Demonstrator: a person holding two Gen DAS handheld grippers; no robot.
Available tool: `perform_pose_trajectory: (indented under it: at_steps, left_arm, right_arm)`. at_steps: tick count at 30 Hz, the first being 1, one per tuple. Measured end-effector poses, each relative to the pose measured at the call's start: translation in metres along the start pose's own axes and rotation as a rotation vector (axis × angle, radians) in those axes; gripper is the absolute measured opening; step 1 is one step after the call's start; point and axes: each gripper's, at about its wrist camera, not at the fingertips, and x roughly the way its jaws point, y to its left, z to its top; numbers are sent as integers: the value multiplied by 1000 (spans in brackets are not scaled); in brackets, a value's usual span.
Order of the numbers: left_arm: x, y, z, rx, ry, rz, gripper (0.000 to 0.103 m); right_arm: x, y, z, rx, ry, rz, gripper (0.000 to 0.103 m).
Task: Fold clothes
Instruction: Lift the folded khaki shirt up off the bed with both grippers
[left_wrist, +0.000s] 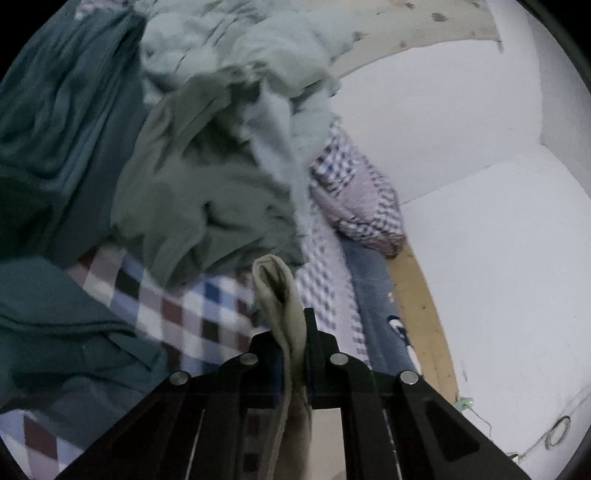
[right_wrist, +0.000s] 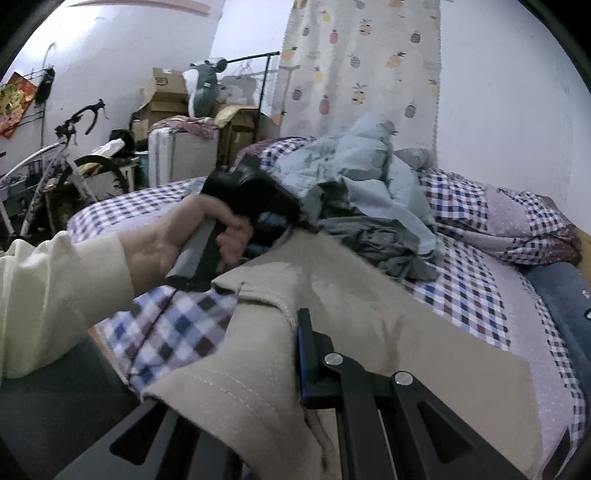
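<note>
1. Beige cotton-looking garment (right_wrist: 369, 332) is the piece being folded; it's stretched between both tools above the checked bedsheet (right_wrist: 461, 295), near the bed's front edge, with the unfolded clothes pile (right_wrist: 369, 192) further back toward the wall side.
2. Left gripper (left_wrist: 295, 354) has its fingers clenched on a bunched fold of that beige fabric, which pokes up between the jaws. In the right wrist view you can see the person's left hand (right_wrist: 207, 236) wrapped round the handle.
3. Right gripper (right_wrist: 295, 354) looks clamped onto a stitched hem of the same garment, though one finger is buried under cloth, so that's a judgement call.
4. Seems like the spread-out stage: hold two edges, pull flat, then lay it down.
5. To do it well, keep both pinches firm and pull apart evenly so the cloth goes taut without twisting. The left grab is a wad rather than a clean edge, so it might drop crooked.
6. Lower it onto the bare sheet by the front edge, away from the grey-green shirt (left_wrist: 207, 192) and the teal garment (left_wrist: 55, 129), or it'll snag on the pile.
</note>
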Motion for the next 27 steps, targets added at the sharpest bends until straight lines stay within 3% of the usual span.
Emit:
perform_pose_trajectory:
  at_steps: [6, 9, 12, 16, 27]
  left_arm:
    - [-51, -47, 23, 65, -36, -47, 7]
    - [-56, -72, 29, 114, -16, -30, 7]
    - [-45, -91, 22, 163, 25, 21, 7]
    - [-21, -113, 1, 198, 81, 54, 7]
    - [51, -182, -62, 204, 163, 40, 7]
  right_arm:
    - [-14, 35, 11, 47, -30, 94, 3]
    - [-24, 50, 23, 81, -77, 132, 3]
    - [-31, 53, 27, 123, -116, 135, 3]
    - [-35, 37, 17, 201, -105, 115, 3]
    - [-67, -45, -32, 473, -76, 23, 3]
